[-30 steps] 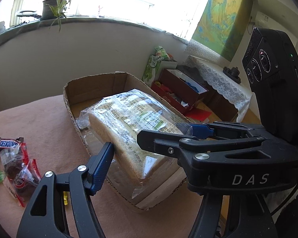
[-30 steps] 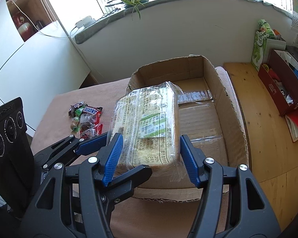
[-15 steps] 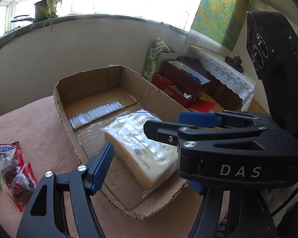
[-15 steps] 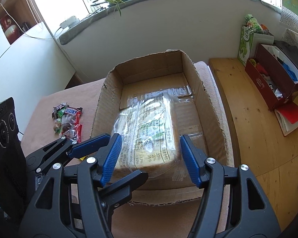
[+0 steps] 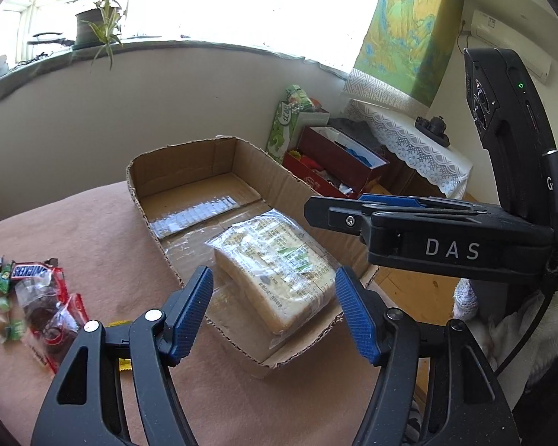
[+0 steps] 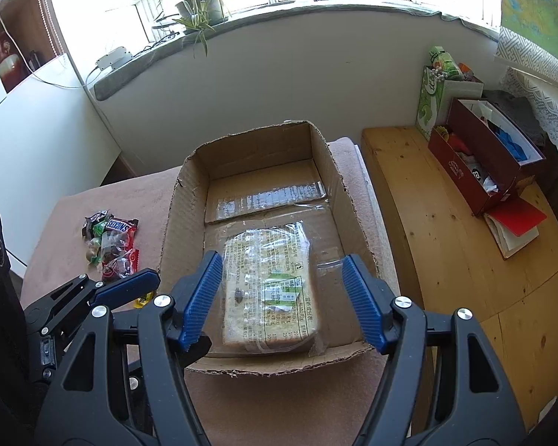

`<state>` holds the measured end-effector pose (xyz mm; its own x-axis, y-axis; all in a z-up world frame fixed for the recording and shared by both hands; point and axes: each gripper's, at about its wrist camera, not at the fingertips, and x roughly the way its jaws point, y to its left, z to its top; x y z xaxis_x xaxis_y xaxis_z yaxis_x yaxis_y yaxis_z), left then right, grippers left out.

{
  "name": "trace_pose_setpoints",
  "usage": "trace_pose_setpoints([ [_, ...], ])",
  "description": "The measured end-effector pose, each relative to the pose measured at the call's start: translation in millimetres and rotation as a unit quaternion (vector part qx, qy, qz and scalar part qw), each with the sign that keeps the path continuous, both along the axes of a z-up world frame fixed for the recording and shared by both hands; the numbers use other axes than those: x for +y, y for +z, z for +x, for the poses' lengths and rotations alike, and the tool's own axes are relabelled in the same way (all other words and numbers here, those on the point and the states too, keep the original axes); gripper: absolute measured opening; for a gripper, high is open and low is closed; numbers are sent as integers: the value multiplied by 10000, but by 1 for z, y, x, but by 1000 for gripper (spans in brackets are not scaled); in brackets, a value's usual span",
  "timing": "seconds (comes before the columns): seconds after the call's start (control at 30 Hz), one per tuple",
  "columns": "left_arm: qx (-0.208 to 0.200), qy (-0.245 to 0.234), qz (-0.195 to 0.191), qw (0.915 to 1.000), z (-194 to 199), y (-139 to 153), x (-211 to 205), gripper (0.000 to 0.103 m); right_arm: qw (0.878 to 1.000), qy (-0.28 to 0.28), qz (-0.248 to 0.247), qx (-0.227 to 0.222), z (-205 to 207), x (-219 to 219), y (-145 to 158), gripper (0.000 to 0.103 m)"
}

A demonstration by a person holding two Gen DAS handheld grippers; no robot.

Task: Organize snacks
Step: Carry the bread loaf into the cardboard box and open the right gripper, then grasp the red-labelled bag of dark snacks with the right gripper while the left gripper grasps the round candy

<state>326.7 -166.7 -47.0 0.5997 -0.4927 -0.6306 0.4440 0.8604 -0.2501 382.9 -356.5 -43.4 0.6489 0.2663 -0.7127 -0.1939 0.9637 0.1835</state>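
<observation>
1. Bread (image 6: 269,282) in its clear wrapper lies flat on the floor of the cardboard box (image 6: 189,193), at the box's near end; that placement looks done, so leave it alone.
2. Your right gripper (image 6: 281,297) hangs above the box's near wall with its jaws opening and the loaf below and between them; the pads press on nothing. Lift straight up from the box so a pad does not snag the loose wrapper.
3. Your left gripper (image 5: 273,308) is spread and empty, also over the box's near end, just beside the right one.
4. Candy pile (image 5: 29,293), with a Snickers bar (image 5: 29,270) on top, sits on the cloth well to the left of the box. Judged from this, take it next; pinch one wrapper at a time.
5. Set each piece in the bare far half of the box.
</observation>
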Motion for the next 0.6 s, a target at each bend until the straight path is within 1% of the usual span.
trace_pose_setpoints([
  [0.1, -100, 103, -81, 9999, -9, 7, 19, 68, 9999, 26, 40, -111, -6, 6, 7, 71],
  [0.17, -172, 195, -127, 9996, -14, 12, 35, 68, 9997, 41, 28, -220, -11, 12, 12, 75],
  [0.23, -255, 326, -147, 9990, -19, 15, 52, 68, 9994, 109, 49, -334, -16, 20, 17, 78],
  [0.33, -336, 615, -129, 9975, -23, 17, 78, 68, 9984, 260, 74, -489, -25, 38, 25, 79],
  [0.43, -312, 955, -124, 9949, -26, 14, 111, 68, 9970, 470, 49, -617, -33, 61, 30, 82],
  [0.5, -308, 1163, -51, 9927, -26, 11, 132, 68, 9956, 630, 14, -690, -38, 78, 30, 84],
  [0.6, -185, 1482, -37, 9888, -23, 1, 164, 68, 9932, 880, -85, -759, -44, 107, 28, 84],
])
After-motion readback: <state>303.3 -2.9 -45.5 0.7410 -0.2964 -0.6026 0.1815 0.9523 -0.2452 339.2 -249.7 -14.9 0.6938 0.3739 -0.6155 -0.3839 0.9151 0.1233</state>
